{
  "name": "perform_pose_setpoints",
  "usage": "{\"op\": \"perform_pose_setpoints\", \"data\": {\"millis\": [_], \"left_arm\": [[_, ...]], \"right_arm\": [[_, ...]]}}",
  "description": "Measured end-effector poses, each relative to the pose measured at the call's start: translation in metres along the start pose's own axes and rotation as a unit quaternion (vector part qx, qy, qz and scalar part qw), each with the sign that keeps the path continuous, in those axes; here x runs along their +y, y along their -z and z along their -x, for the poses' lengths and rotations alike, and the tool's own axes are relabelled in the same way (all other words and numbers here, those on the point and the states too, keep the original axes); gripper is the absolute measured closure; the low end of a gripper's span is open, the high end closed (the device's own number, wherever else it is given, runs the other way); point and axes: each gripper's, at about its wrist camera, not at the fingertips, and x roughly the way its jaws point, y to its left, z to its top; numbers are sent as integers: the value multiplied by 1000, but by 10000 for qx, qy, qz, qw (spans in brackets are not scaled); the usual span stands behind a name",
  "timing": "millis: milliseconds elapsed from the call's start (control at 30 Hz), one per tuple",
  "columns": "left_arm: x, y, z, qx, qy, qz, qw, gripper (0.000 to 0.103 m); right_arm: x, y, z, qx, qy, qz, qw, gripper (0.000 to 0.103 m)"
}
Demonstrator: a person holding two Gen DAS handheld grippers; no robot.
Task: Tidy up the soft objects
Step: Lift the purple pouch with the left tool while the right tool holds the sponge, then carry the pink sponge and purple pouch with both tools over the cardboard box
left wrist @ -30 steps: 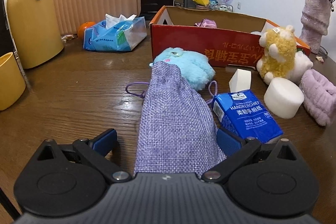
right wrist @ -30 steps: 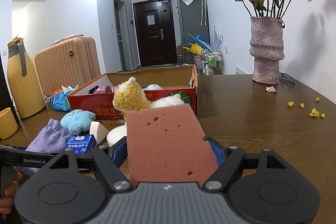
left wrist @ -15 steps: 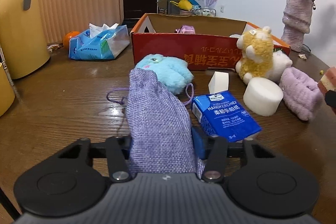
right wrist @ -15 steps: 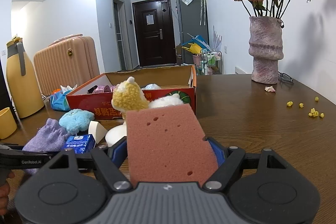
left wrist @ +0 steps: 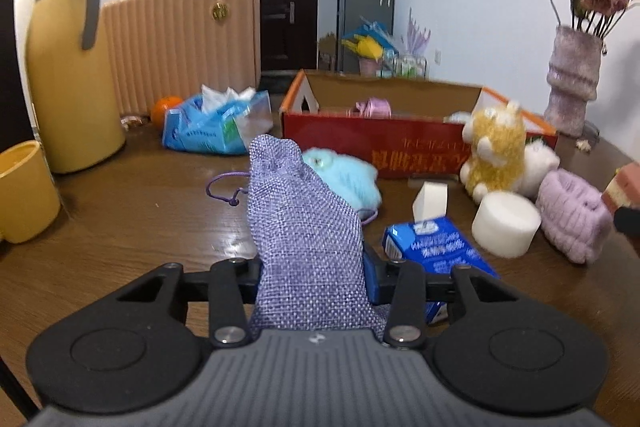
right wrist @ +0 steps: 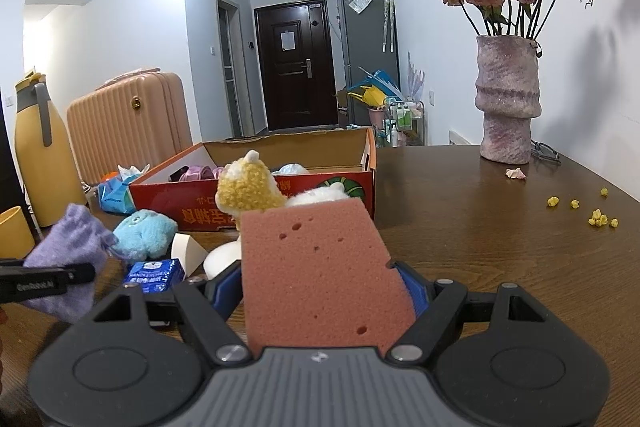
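The left tongs (left wrist: 312, 279) are closing on the lilac drawstring pouch (left wrist: 304, 227), lifted just above the bench (left wrist: 120, 227); its limp weave could sag free. The right tongs (right wrist: 320, 291) clamp a pink sponge (right wrist: 320, 267), and either load could snag the red cardboard box (right wrist: 280, 203) rim.

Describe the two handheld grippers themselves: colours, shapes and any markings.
Both look alike. The left gripper and the right gripper each have a grey ribbed body with a small pale logo at its front edge, flanked by two round black discs. Black linkage arms with silver pivot screws carry blue finger pads. From the right wrist view, the left gripper's black finger shows white lettering. No cables or sleeves are visible.
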Motion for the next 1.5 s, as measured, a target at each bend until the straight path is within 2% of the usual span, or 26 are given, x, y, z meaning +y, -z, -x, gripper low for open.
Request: {"op": "perform_pose_setpoints", "data": {"millis": [200,467,933,1500], "left_arm": [[2,-2,21,-417,-29,97,9991,61],[0,-3,40,-763,1,124,9970,61],[-10,-20,51,-1065,116,225,9940,61],[-18,-57,36,-1352,76,427,9899,61]], "right_arm": [[1,0,2,-92,-31,14,10000,26],[7,-2,9,-365,-57,144,9992,26],[31,-22,13,-765,-221,410,9960,26],[53,-60,-9,-1053,-232,555,9926,25]]}}
